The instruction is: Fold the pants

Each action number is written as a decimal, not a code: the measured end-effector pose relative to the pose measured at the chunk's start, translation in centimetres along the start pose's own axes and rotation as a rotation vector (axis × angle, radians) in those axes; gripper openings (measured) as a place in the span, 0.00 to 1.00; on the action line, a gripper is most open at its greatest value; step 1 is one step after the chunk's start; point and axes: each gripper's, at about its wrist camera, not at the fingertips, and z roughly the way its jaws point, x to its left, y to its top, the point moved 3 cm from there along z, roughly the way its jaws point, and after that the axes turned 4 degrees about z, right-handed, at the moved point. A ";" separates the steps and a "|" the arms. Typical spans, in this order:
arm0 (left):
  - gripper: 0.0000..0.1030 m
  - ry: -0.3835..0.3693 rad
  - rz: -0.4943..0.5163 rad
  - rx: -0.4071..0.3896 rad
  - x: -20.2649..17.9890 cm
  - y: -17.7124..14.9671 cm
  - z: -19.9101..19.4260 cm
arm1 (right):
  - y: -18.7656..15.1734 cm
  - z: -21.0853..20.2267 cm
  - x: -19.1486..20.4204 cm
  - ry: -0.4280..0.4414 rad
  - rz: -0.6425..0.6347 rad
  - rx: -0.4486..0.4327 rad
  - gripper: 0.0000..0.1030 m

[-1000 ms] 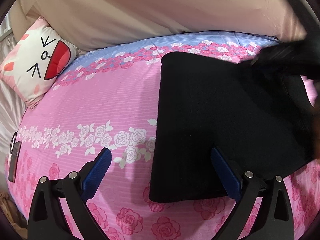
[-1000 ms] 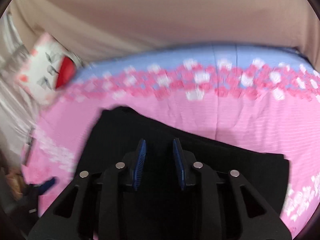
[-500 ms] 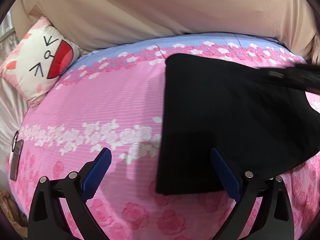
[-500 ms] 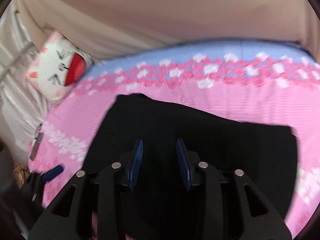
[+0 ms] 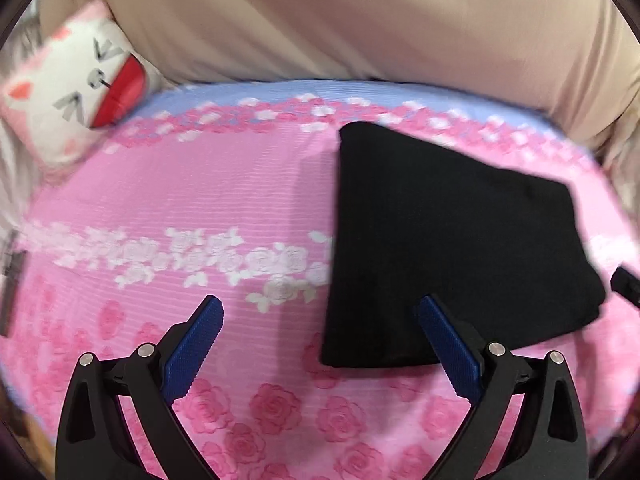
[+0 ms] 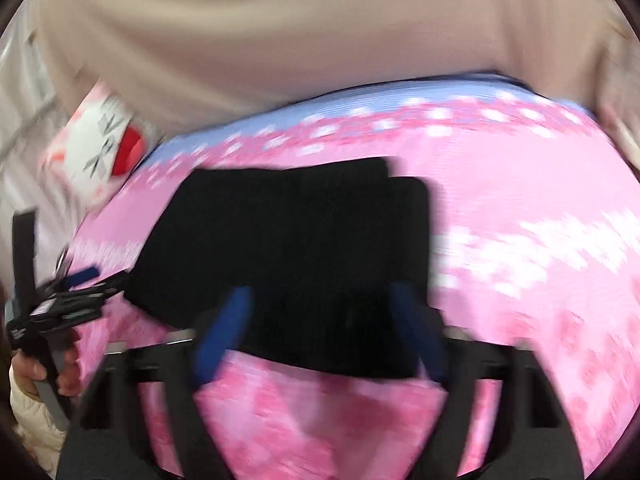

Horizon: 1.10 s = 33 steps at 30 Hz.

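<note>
Here the black pants (image 5: 448, 240) lie folded into a flat, thick rectangle on the bed sheet (image 5: 200, 208), which is pink with rose prints and has a blue band along its far edge; neither tool touches the pants; the left gripper (image 5: 320, 344) hangs just in front of the near edge of the pants, with its jaws spread wide and nothing between them; one of its blue fingertips (image 5: 432, 316) stands before the near edge of the pants and the other is over the bare sheet beside them; the right gripper (image 6: 320, 332) hangs above the near edge of the pants too, and its jaws are also wide apart and empty, though this view is blurred by motion; in the right wrist view the pants show two layers, the upper one a little shorter than the lower at the far corner; in that same view the left gripper (image 6: 80, 280) appears beside the pants, held by the person's hand (image 6: 44, 368); a cat pillow (image 5: 72, 92), white and pink with a red mouth, leans well beyond the pants at the far corner of the bed; a beige curtain (image 5: 340, 20) hangs behind the far side of the pants and fills the background
</note>
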 end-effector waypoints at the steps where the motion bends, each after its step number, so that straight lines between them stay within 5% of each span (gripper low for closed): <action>1: 0.94 -0.060 -0.015 0.012 0.3 0.4 0.4 | 0.1 -0.1 -1.6 0.015 0.051 0.016 0.88; 6: 0.94 -0.306 -0.129 0.203 0.9 1.7 6.6 | 0.0 2.9 -6.3 0.220 0.245 0.159 0.84; 8: 0.94 -0.340 -0.154 0.194 0.7 2.1 7.1 | -0.3 4.8 -6.3 0.302 0.294 0.215 0.82; 11: 0.94 -0.494 -0.157 0.245 -1.1 2.9 8.2 | 0.4 6.0 -5.5 0.372 0.299 0.224 0.82; 17: 0.94 -0.458 -0.087 0.238 -2.7 4.6 9.7 | 2.2 8.3 -3.1 0.396 0.264 0.252 0.83; 20: 0.94 -0.466 -0.091 0.244 -2.9 5.6 10.4 | 2.9 9.0 -2.3 0.426 0.250 0.249 0.96; 24: 0.91 -0.444 -0.053 0.240 -3.4 5.7 10.2 | 3.2 9.7 -1.6 0.392 0.229 0.228 0.96; 26: 0.66 -0.401 -0.052 0.218 -2.9 5.5 9.9 | 3.0 9.5 -1.5 0.394 0.206 0.195 0.96; 29: 0.44 -0.441 -0.113 0.187 -1.4 5.1 9.4 | 2.8 9.5 -0.3 0.333 0.124 0.188 0.95; 31: 0.37 -0.438 -0.131 0.175 -1.1 5.1 9.2 | 2.8 9.4 0.0 0.265 0.107 0.177 0.71; 32: 0.34 -0.424 -0.130 0.164 -1.2 5.2 8.8 | 3.0 9.2 -0.2 0.285 0.123 0.175 0.52; 33: 0.32 -0.415 -0.127 0.153 -1.4 5.3 8.4 | 3.1 8.8 -0.5 0.306 0.143 0.163 0.46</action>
